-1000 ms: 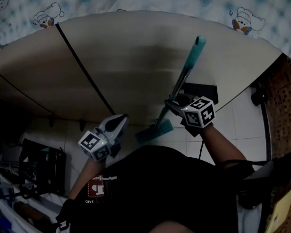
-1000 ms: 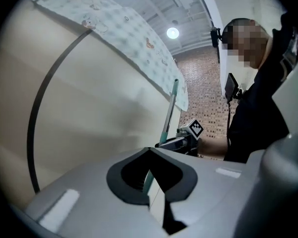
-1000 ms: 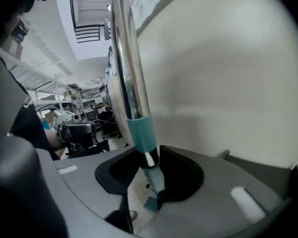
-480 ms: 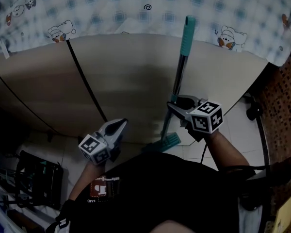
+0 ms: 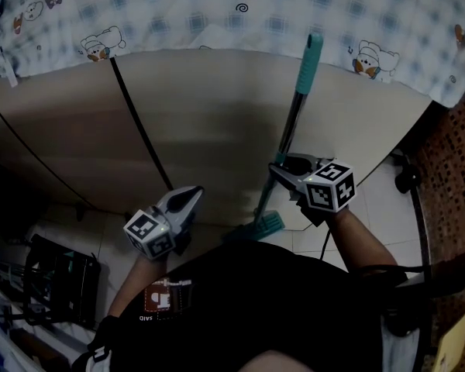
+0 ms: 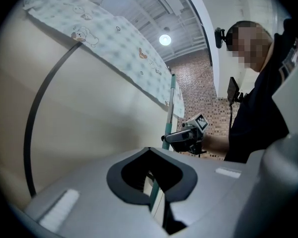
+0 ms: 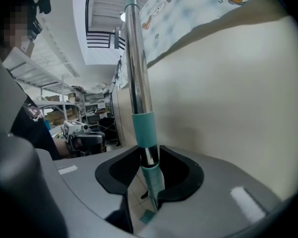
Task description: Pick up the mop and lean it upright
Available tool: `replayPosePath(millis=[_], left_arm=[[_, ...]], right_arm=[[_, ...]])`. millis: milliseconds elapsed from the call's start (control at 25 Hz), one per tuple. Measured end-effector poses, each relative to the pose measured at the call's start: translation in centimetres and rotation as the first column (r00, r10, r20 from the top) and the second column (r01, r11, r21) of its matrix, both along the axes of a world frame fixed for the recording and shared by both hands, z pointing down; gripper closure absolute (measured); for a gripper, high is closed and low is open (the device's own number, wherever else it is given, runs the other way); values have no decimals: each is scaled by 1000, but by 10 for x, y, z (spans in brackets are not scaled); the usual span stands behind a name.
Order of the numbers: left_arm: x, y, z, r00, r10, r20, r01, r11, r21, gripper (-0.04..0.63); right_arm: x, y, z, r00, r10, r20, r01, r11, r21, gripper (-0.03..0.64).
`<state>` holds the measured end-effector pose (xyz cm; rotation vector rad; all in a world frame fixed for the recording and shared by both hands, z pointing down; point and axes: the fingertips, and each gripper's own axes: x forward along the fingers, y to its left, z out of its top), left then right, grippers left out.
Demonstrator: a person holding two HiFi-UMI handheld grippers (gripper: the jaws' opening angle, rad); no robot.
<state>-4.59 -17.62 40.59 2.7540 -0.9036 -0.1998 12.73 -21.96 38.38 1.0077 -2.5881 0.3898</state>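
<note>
Right gripper [image 5: 277, 170] is clamped on the mop [image 5: 293, 130], jaws partway closed round the metal pole. The mop stands nearly upright, just in front of the beige wall [image 5: 209, 122]. Its teal head [image 5: 257, 227] is down by the wall's foot. Left gripper [image 5: 190, 198] also faces the wall, jaws together, holding nothing.

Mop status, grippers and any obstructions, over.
Right gripper shut on mop pole; left gripper fingers together, empty. Pole near upright beside beige panel, mop head down by floor tiles. Nothing seen blocking it.
</note>
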Motion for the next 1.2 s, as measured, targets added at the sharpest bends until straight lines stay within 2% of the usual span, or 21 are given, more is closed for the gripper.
replayPosePath(millis=[80, 320, 760, 1200], left_arm=[[2, 1, -2, 1000, 8, 11, -8, 1000, 20, 601], [-2, -1, 0, 1000, -13, 27, 13, 1000, 7, 600], [-5, 6, -3, 1000, -17, 16, 17, 999, 33, 601], [-2, 22, 13, 999, -16, 29, 16, 999, -30, 600]], right_arm=[[-1, 0, 1, 1000, -3, 3, 3, 1000, -3, 480], [-5, 0, 3, 1000, -10, 5, 10, 1000, -10, 480], [-9, 5, 3, 1000, -19, -5, 19, 1000, -3, 482], [-4, 16, 34, 1000, -18, -13, 17, 999, -37, 482]])
